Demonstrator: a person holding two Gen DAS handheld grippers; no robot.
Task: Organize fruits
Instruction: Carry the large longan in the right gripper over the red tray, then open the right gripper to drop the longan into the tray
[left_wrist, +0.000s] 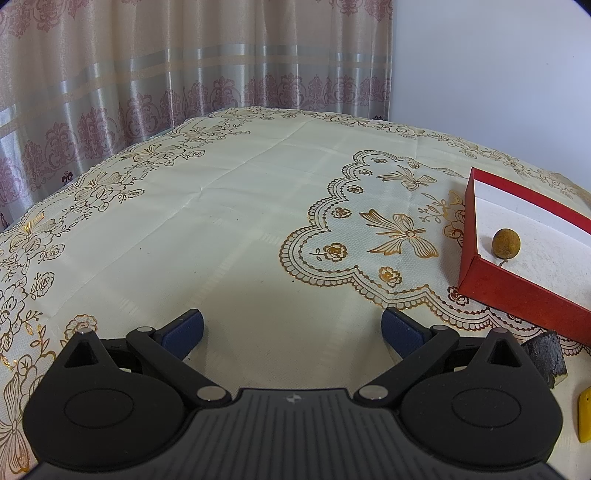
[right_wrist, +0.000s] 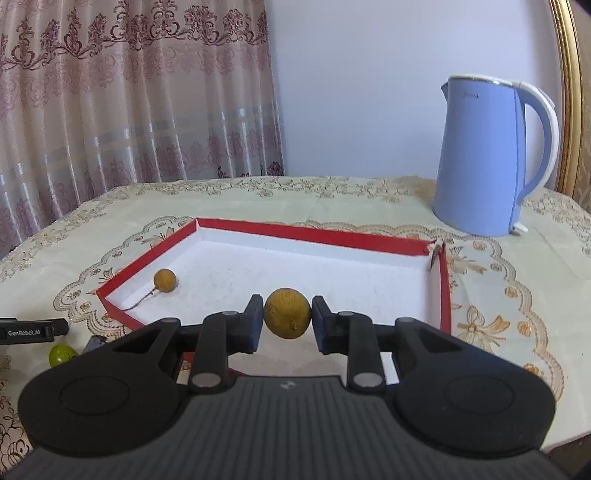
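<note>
My right gripper (right_wrist: 287, 319) is shut on a round brown fruit (right_wrist: 286, 313) and holds it above the near part of a red box (right_wrist: 310, 234) with a white floor. Another small brown fruit (right_wrist: 164, 280) with a thin stem lies inside the box at its left corner; it also shows in the left wrist view (left_wrist: 506, 242) within the red box (left_wrist: 517, 291). My left gripper (left_wrist: 291, 328) is open and empty over the tablecloth, left of the box. A green fruit (right_wrist: 61, 354) lies on the cloth left of my right gripper.
A blue electric kettle (right_wrist: 487, 158) stands at the back right of the table. A dark block (left_wrist: 545, 356) and a yellow object (left_wrist: 584, 417) lie right of my left gripper. The left gripper's body (right_wrist: 29, 329) shows at the left edge. Curtains hang behind the table.
</note>
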